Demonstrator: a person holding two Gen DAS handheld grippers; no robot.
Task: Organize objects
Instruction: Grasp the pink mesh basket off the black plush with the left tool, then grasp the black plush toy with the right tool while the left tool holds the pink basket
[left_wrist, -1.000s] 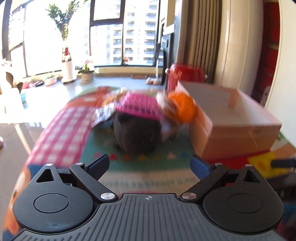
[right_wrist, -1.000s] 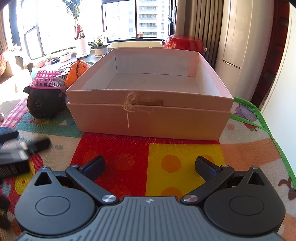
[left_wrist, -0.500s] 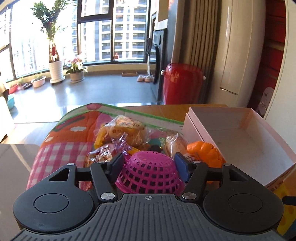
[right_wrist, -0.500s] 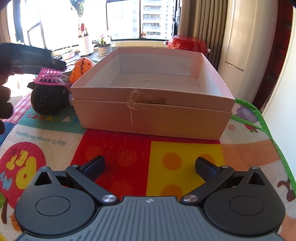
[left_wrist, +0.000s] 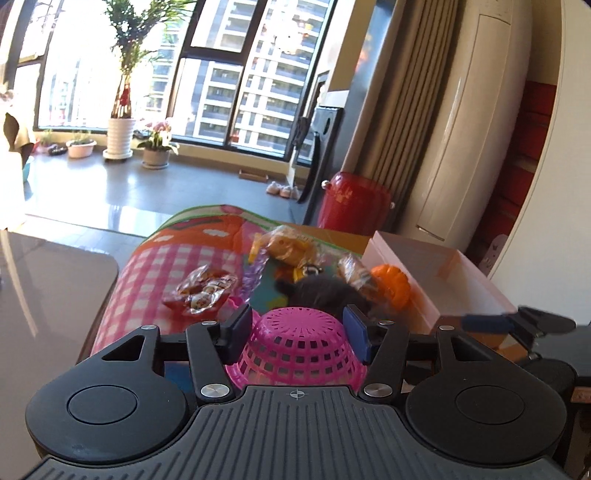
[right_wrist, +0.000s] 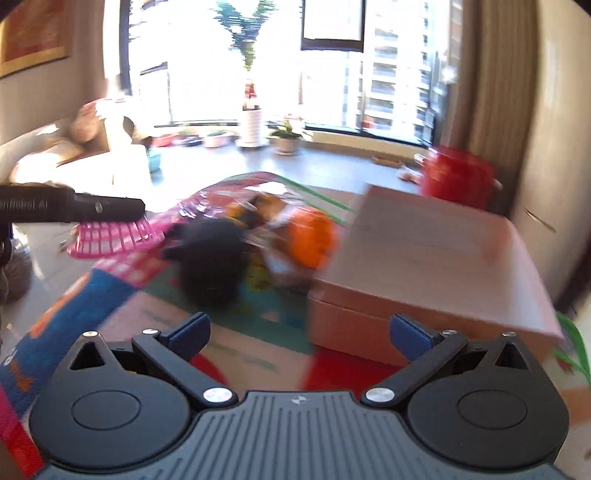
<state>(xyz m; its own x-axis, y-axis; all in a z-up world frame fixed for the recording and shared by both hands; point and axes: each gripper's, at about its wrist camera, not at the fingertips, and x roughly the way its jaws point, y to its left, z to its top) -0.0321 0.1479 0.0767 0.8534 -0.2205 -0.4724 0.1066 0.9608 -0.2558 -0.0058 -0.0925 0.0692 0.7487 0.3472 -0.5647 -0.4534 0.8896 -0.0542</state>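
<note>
1. Lifted since half a second ago, the pink basket (left_wrist: 295, 347) now sits clear of the black plush toy (left_wrist: 325, 291) it was covering, and the right camera has swung from facing the box squarely to looking past its left corner.
2. Left gripper (left_wrist: 298, 332): its two blue-padded fingers are clamped on the basket, one pad pressed against each side of the upside-down bowl.
3. From the right wrist view the basket (right_wrist: 114, 238) hangs in the air to the left of the box (right_wrist: 424, 266), held under the black left gripper (right_wrist: 142, 216), well apart from the box.
4. Right gripper (right_wrist: 299, 336): fingers spread wide with nothing between them, hovering over the play mat (right_wrist: 236, 354) just in front of the box's near left corner.
5. The black plush toy (right_wrist: 212, 266) rests on the mat to the left of the box, with an orange toy (right_wrist: 310, 240) between it and the box wall, close against the box.
6. Wrapped snack packets (left_wrist: 203, 290) lie on the mat farther left of the box, beyond the plush toy.
7. The box (left_wrist: 461, 280) is open at the top, and the inside that shows is bare.
8. The right wrist view is blurred, so small details there cannot be read.
</note>
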